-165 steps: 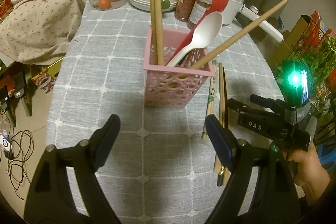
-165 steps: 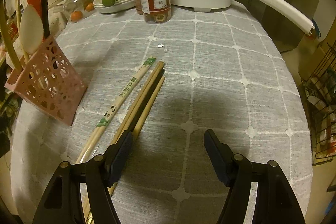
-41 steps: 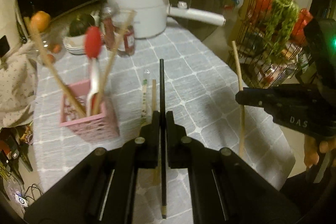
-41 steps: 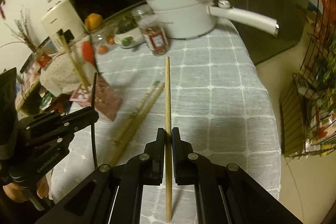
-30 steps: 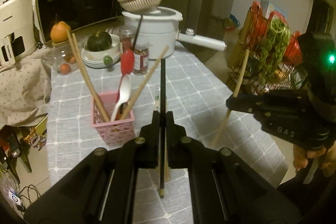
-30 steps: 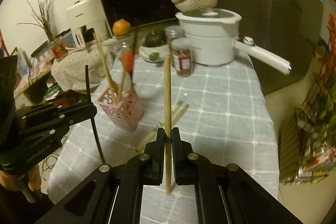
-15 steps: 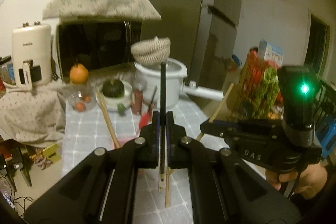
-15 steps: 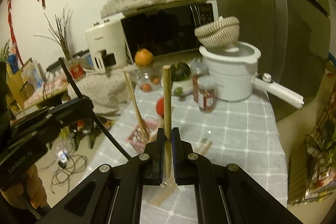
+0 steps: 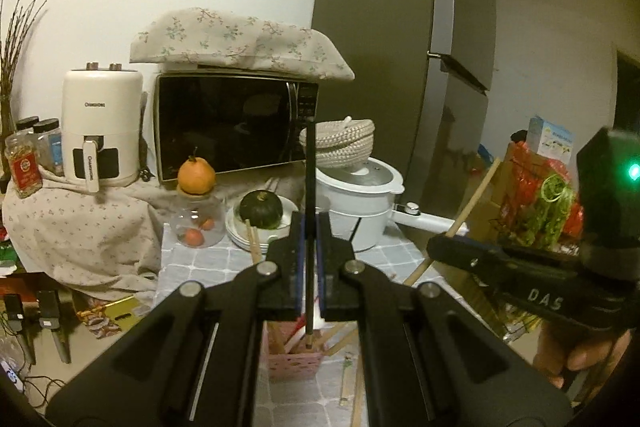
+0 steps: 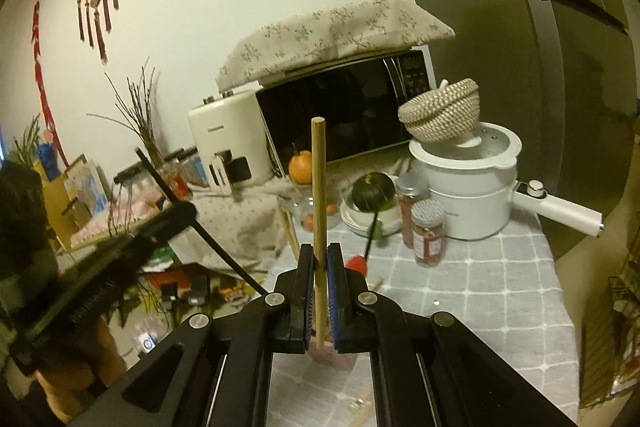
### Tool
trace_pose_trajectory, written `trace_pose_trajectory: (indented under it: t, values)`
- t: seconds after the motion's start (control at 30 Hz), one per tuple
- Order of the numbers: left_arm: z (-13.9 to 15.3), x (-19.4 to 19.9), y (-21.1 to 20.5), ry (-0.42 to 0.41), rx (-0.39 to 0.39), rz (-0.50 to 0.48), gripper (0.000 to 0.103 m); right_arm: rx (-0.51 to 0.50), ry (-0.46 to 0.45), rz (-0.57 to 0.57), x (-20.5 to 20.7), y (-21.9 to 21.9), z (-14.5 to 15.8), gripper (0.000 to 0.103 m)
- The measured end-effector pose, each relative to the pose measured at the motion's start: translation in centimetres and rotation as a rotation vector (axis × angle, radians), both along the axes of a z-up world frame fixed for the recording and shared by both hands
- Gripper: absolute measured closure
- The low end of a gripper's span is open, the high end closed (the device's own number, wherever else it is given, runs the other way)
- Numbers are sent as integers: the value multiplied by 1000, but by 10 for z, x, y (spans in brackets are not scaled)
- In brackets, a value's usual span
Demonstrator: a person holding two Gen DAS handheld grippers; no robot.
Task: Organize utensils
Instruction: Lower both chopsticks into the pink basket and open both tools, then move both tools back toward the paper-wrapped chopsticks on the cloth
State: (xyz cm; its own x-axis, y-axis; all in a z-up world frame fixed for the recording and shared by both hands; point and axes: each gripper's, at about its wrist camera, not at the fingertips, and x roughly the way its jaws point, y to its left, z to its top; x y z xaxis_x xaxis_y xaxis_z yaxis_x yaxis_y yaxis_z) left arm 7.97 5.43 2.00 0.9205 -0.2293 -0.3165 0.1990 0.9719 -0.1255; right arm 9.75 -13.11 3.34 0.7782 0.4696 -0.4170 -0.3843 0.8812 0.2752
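Note:
My left gripper [image 9: 309,227] is shut on a black chopstick [image 9: 309,167] that stands upright. Its lower tip hangs just above the pink utensil basket [image 9: 294,359], which shows between my fingers. My right gripper [image 10: 319,259] is shut on a light wooden chopstick [image 10: 319,187], also upright, with the pink basket [image 10: 334,357] below it. In the left wrist view the right gripper [image 9: 440,251] holds its wooden chopstick [image 9: 474,199] slanted at the right. In the right wrist view the left gripper [image 10: 180,213] is at the left with the black chopstick [image 10: 224,255]. A red spoon [image 10: 358,263] sticks out of the basket.
Loose chopsticks [image 9: 348,379] lie on the grey checked tablecloth [image 10: 500,287] beside the basket. Behind stand a white pot [image 10: 468,183], two jars [image 10: 428,231], stacked plates with a green squash [image 9: 262,209], a microwave [image 9: 228,123] and a fridge [image 9: 400,47]. A person's hand [image 9: 576,359] holds the right gripper.
Both grippers have risen and tipped up with their chopsticks still held. The table and basket have slid to the bottom of both views, and the wall and fridge fill the top.

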Motion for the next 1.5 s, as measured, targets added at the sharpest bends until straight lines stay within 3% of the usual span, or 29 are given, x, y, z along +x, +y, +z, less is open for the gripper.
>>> trace_pose_trajectory:
  t: [0.3, 0.7, 1.1, 1.23, 1.43, 1.5]
  values:
    - [-23, 24, 2, 51, 42, 29, 97, 31, -31, -3, 19, 10, -16, 97]
    - [-52, 55, 1, 162, 33, 20, 97, 19, 85, 0, 52, 21, -67, 97]
    - [-59, 63, 2, 187, 10, 17, 96, 3, 112, 12, 59, 25, -77, 95]
    - [-55, 60, 5, 189, -19, 12, 87, 34, 98, 15, 55, 19, -70, 81]
    - [-50, 51, 11, 195, -51, 11, 79, 65, 62, 9, 43, 6, -50, 77]
    - [-46, 46, 13, 191, -59, 14, 67, 70, 47, 1, 38, 1, -44, 72]
